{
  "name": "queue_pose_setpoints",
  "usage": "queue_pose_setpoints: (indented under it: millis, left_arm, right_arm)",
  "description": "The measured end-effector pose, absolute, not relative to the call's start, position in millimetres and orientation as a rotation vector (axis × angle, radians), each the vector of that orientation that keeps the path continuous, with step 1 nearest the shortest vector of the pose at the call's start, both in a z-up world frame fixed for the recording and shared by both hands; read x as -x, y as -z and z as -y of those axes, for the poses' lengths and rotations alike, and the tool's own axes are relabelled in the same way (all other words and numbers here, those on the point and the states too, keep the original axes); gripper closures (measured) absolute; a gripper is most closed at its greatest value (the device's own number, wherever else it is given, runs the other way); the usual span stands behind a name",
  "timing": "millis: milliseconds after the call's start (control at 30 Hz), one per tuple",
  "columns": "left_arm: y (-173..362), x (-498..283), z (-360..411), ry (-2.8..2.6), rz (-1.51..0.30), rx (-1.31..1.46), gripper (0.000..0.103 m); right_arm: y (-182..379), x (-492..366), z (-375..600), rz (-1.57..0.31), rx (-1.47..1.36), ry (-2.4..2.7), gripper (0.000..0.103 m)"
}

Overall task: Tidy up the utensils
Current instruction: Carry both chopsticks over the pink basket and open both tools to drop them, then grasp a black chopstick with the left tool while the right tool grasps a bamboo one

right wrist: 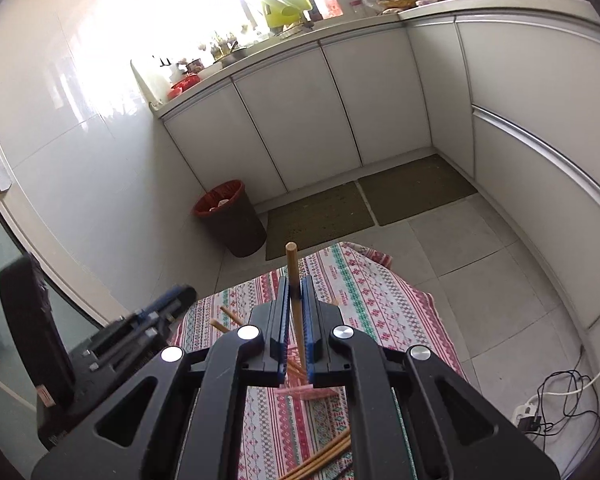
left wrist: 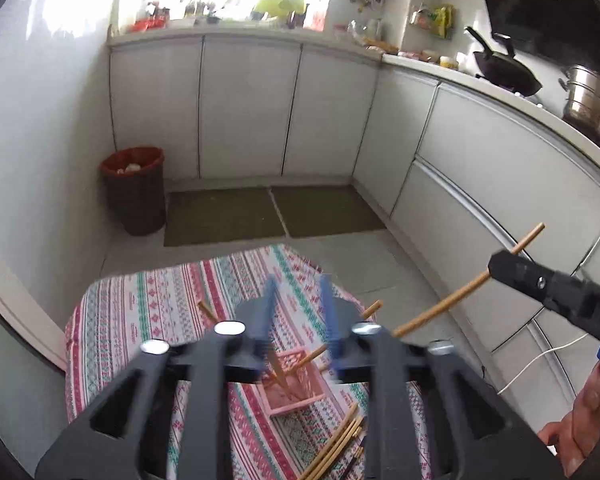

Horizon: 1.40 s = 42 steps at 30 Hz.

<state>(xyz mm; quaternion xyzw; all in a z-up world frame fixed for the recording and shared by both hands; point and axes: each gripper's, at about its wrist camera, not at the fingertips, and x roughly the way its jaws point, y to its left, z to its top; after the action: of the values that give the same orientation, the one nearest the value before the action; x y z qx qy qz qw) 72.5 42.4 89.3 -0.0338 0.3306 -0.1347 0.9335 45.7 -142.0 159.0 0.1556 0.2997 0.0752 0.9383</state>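
My right gripper [right wrist: 295, 290] is shut on a single wooden chopstick [right wrist: 294, 280], held above the table; in the left wrist view the right gripper [left wrist: 496, 270] shows at the right with the chopstick [left wrist: 452, 302] slanting through it. My left gripper [left wrist: 300, 300] is open and empty, hovering over a pink slatted holder [left wrist: 296, 380] that has chopsticks leaning in it. The holder [right wrist: 306, 392] stands on a small table with a patterned cloth [left wrist: 160, 312]. Several loose chopsticks [left wrist: 336, 448] lie on the cloth near the front edge.
White kitchen cabinets [left wrist: 244, 108] line the back and right. A brown bin with a red liner [left wrist: 134, 188] stands at the left wall. Two green floor mats [left wrist: 272, 214] lie beyond the table. Cables and a power strip [right wrist: 556, 404] lie on the floor at the right.
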Motion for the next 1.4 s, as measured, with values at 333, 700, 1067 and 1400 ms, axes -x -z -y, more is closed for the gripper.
queue_pose_setpoints:
  millis: [333, 700, 1067, 1400]
  left_arm:
    - [-107, -60, -71, 0.201, -0.602, 0.133, 0.039]
    - [-100, -58, -79, 0.14, -0.613, 0.124, 0.021]
    - [-27, -54, -46, 0.175, -0.883, -0.105, 0.007]
    - [79, -30, 25, 0.54, -1.214, -0.117, 0.007]
  right_arm:
    - [-124, -81, 115, -0.656, -0.263, -0.105, 0.097]
    - [-90, -94, 114, -0.685, -0.34, -0.101, 0.046]
    - [-47, -47, 183, -0.723, -0.433, 0.068, 0.007]
    - [72, -18, 244, -1.119, -0.576, 0.055, 0.007]
